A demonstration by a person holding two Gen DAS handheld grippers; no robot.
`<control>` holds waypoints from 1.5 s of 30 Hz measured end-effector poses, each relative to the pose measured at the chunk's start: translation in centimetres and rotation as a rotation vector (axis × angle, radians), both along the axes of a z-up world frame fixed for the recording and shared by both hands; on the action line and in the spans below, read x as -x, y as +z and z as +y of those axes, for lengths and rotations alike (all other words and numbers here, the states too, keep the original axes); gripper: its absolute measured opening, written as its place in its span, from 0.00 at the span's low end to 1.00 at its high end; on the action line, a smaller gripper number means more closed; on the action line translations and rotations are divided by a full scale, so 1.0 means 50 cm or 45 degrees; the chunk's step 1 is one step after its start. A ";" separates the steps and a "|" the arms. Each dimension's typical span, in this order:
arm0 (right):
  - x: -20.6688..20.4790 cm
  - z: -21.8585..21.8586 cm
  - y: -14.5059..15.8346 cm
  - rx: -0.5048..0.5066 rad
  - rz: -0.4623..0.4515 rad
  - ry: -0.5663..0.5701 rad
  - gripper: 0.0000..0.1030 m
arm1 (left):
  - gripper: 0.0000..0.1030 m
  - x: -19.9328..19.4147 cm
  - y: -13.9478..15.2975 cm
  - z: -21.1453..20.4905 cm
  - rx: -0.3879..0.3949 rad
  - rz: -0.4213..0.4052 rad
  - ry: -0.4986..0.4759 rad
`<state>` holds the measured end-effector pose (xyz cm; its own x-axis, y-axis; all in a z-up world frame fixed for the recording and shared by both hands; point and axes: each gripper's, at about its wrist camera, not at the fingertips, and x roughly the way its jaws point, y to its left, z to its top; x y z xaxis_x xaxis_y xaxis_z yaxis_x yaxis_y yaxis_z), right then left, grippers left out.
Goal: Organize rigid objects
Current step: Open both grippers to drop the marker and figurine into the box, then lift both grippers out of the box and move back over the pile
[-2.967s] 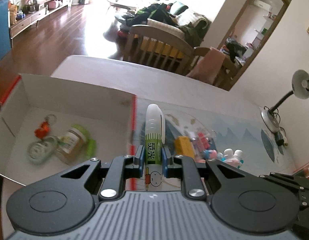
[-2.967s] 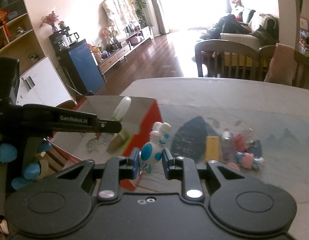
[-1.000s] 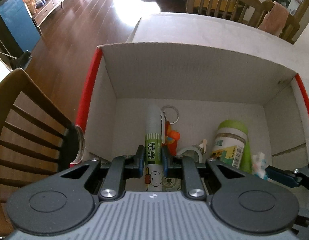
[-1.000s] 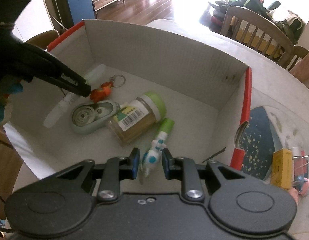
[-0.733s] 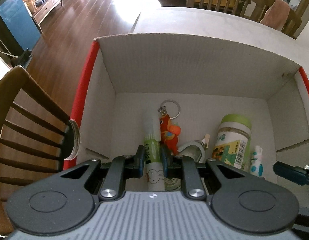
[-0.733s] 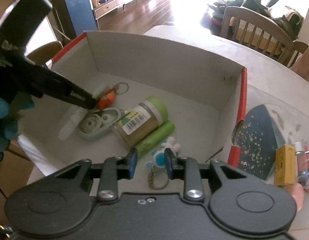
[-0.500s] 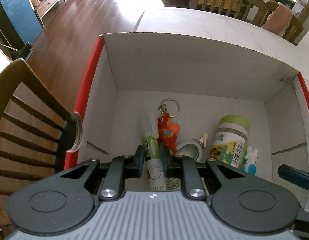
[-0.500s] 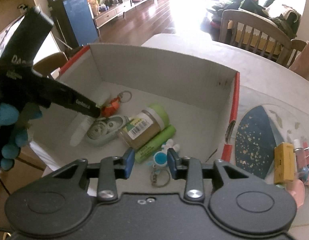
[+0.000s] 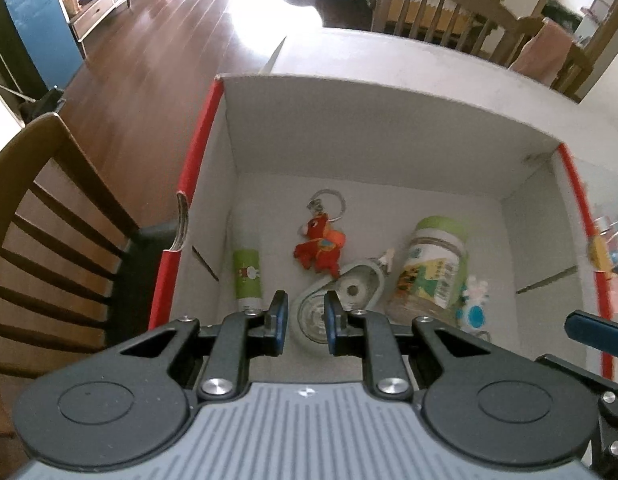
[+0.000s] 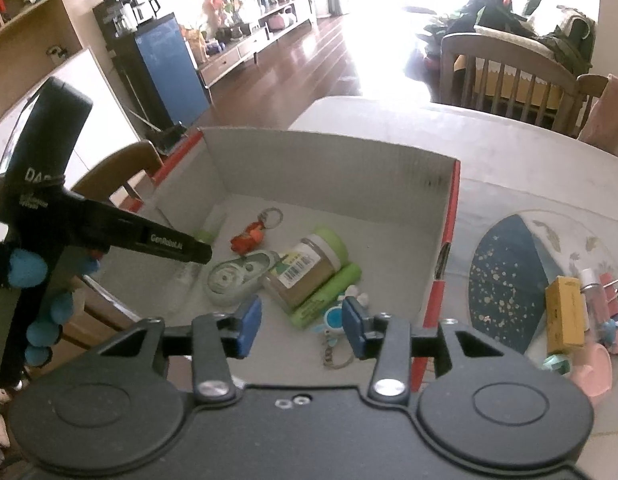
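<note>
A white cardboard box with red edges holds a glue stick, a red horse keychain, a tape dispenser, a jar with a green lid, a green tube and a blue-white rabbit keychain. My left gripper is open and empty above the box, over the tape dispenser. My right gripper is open and empty above the box's near side, over the rabbit keychain.
On the table right of the box lie a yellow box, small pink and blue items and a blue patterned mat. A wooden chair stands left of the box. More chairs stand at the table's far side.
Both grippers have opened. The glue stick left the left gripper and lies in the box. The rabbit keychain left the right gripper and lies beside the green tube. Both grippers have drawn back.
</note>
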<state>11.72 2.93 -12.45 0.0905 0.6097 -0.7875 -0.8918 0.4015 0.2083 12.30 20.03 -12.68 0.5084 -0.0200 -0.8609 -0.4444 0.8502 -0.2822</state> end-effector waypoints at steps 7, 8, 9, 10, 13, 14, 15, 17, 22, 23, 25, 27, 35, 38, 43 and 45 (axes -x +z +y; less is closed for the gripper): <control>0.011 -0.037 0.049 -0.084 -0.001 0.015 0.49 | 0.18 0.041 0.073 -0.032 -0.039 -0.138 -0.007; 0.012 -0.042 0.055 -0.094 -0.002 0.018 0.50 | 0.18 0.047 0.083 -0.038 -0.045 -0.160 -0.014; 0.014 -0.048 0.062 -0.104 -0.007 0.019 0.51 | 0.18 0.052 0.093 -0.044 -0.049 -0.179 -0.020; 0.016 -0.052 0.066 -0.112 -0.011 0.021 0.51 | 0.18 0.055 0.102 -0.050 -0.051 -0.195 -0.024; 0.018 -0.066 0.078 -0.137 -0.014 0.024 0.53 | 0.18 0.063 0.127 -0.068 -0.054 -0.245 -0.036; 0.017 -0.071 0.081 -0.144 -0.013 0.024 0.53 | 0.18 0.064 0.137 -0.073 -0.054 -0.265 -0.038; 0.015 -0.077 0.085 -0.153 -0.011 0.023 0.53 | 0.18 0.067 0.144 -0.081 -0.059 -0.284 -0.041; 0.013 -0.091 0.093 -0.169 -0.010 0.022 0.53 | 0.18 0.073 0.160 -0.096 -0.075 -0.316 -0.054; 0.002 -0.128 0.107 -0.204 -0.014 0.018 0.56 | 0.18 0.083 0.190 -0.135 -0.109 -0.371 -0.072; -0.002 -0.139 0.109 -0.212 -0.014 0.015 0.57 | 0.18 0.083 0.195 -0.143 -0.111 -0.378 -0.074; -0.008 -0.158 0.111 -0.226 -0.012 0.010 0.60 | 0.18 0.085 0.202 -0.161 -0.119 -0.390 -0.082; -0.015 -0.181 0.111 -0.242 -0.013 0.004 0.63 | 0.18 0.087 0.205 -0.174 -0.107 -0.393 -0.085; -0.061 -0.282 0.095 -0.294 -0.011 -0.071 0.72 | 0.18 0.075 0.202 -0.241 -0.076 -0.418 -0.138; -0.080 -0.323 0.082 -0.296 -0.021 -0.108 0.73 | 0.18 0.067 0.200 -0.277 -0.056 -0.438 -0.158; -0.114 -0.385 0.063 -0.281 -0.060 -0.165 0.76 | 0.45 0.052 0.206 -0.340 -0.077 -0.469 -0.176; -0.128 -0.406 0.055 -0.269 -0.072 -0.182 0.76 | 0.68 0.042 0.211 -0.359 -0.074 -0.487 -0.168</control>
